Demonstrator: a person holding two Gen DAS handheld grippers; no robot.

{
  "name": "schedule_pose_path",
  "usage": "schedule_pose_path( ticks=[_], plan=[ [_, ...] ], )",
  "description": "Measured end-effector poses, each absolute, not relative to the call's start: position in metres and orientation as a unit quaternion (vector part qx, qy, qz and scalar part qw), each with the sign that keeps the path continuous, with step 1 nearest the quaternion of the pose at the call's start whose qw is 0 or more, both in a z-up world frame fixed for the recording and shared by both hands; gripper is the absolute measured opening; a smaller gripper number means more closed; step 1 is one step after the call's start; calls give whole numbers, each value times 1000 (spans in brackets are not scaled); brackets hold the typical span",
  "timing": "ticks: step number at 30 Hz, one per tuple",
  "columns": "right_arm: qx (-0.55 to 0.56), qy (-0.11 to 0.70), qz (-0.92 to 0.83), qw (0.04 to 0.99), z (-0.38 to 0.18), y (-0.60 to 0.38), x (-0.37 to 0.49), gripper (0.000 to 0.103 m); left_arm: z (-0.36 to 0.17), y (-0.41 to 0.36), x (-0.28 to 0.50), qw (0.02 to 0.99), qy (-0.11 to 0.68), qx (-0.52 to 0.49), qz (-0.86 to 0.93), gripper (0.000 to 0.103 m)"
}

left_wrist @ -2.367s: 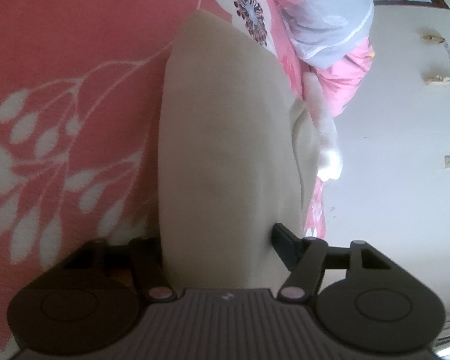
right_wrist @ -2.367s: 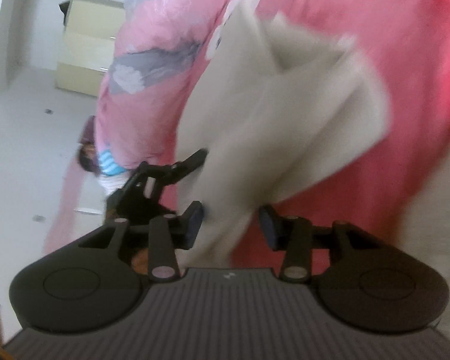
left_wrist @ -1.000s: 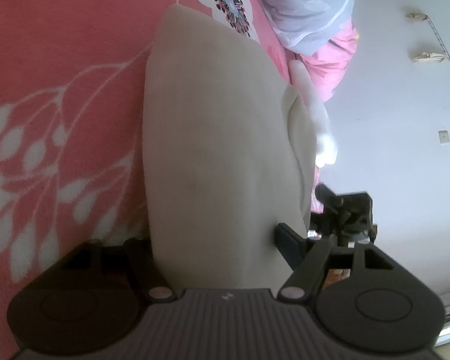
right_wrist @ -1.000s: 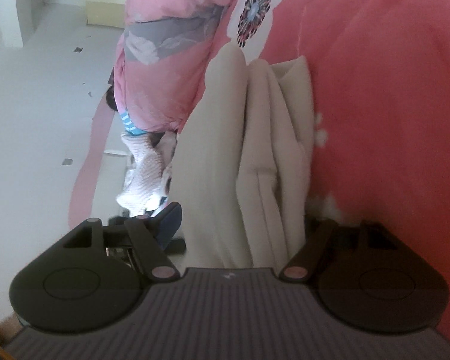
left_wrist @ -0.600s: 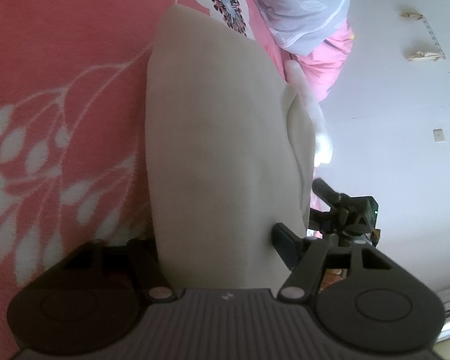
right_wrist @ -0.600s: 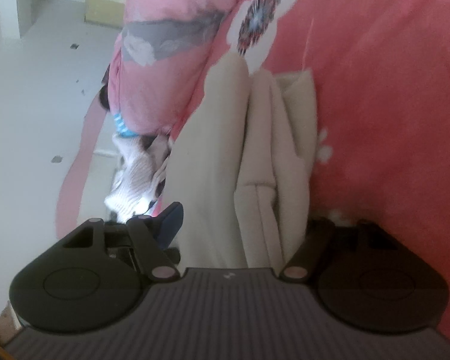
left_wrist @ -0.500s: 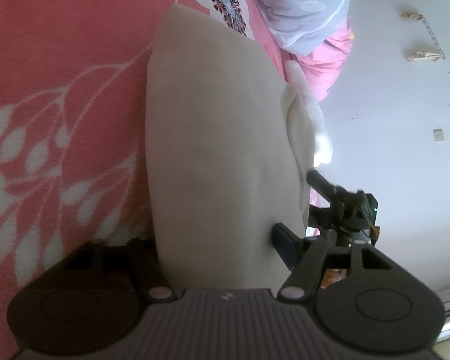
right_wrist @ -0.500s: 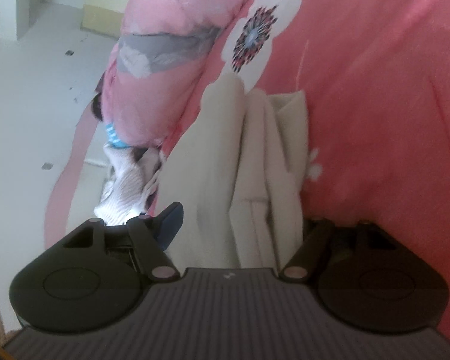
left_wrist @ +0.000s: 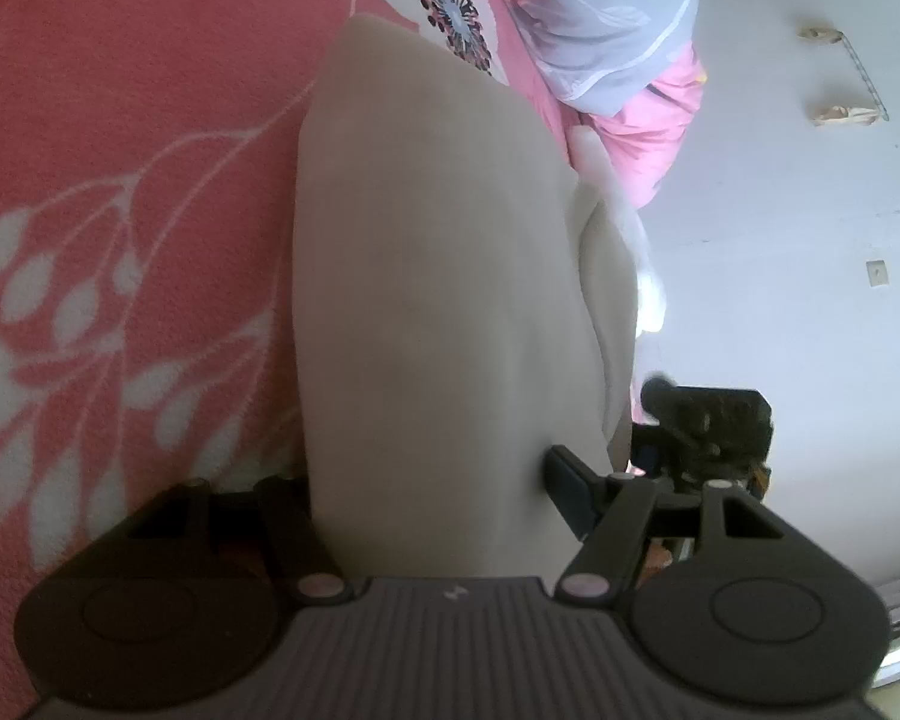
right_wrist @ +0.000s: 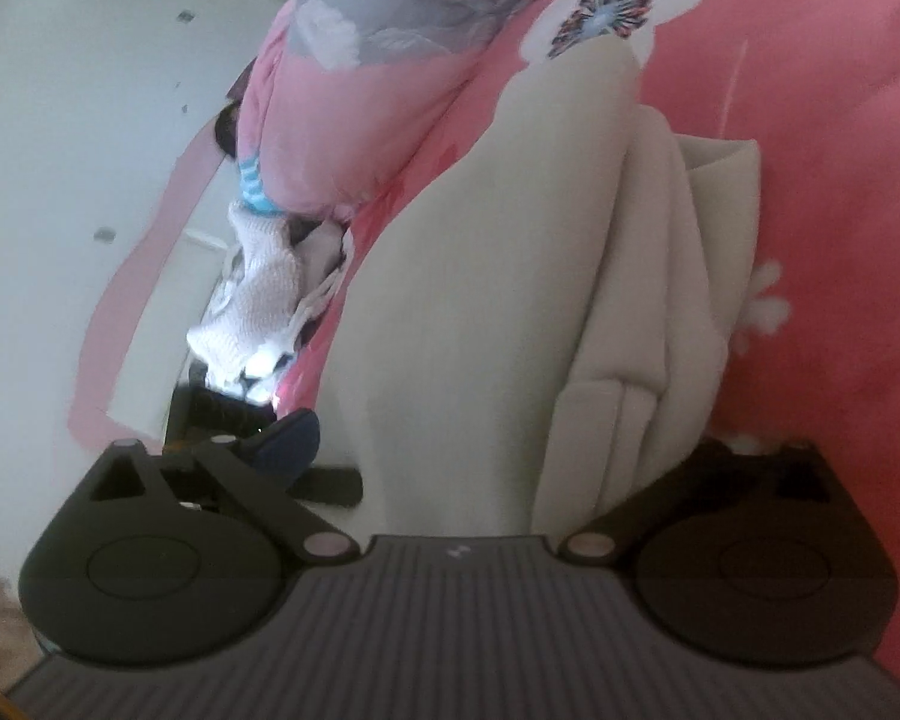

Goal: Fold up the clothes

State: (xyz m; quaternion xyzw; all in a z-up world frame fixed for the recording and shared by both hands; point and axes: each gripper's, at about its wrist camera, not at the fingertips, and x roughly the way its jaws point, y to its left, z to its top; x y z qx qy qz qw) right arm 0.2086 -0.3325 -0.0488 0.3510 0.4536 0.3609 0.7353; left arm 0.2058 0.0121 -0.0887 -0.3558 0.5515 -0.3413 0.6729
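A folded beige garment (left_wrist: 432, 300) lies on a pink floral bedsheet (left_wrist: 120, 120). My left gripper (left_wrist: 426, 480) straddles its near end with the jaws wide, the cloth filling the gap; only the right finger (left_wrist: 570, 480) shows. In the right wrist view the same garment (right_wrist: 510, 300) shows as stacked folds. My right gripper (right_wrist: 498, 456) also straddles its near end, jaws wide, with the left finger (right_wrist: 288, 438) showing. The right gripper also shows in the left wrist view (left_wrist: 702, 420), beside the garment's right edge.
A pink and grey quilt (left_wrist: 618, 30) is bunched at the far end of the bed. In the right wrist view, a knitted white garment (right_wrist: 252, 300) lies by the bed's edge, beyond it pale floor (right_wrist: 60, 120). A white wall (left_wrist: 810, 240) is at the right.
The right wrist view has shifted, so the garment and quilt sit further right and more of the bed's edge shows. The left gripper has barely moved. Both stay wide around the garment.
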Motion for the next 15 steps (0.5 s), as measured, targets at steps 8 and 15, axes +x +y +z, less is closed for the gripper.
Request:
schedule_pose_path(
  ticks=[8, 15],
  plan=[
    [371, 477, 314, 732, -49, -337, 213, 102, -89, 14, 205, 673, 550, -357, -342, 68],
    [334, 490, 254, 764, -36, -318, 203, 102, -89, 16, 205, 673, 548, -358, -343, 68]
  ],
)
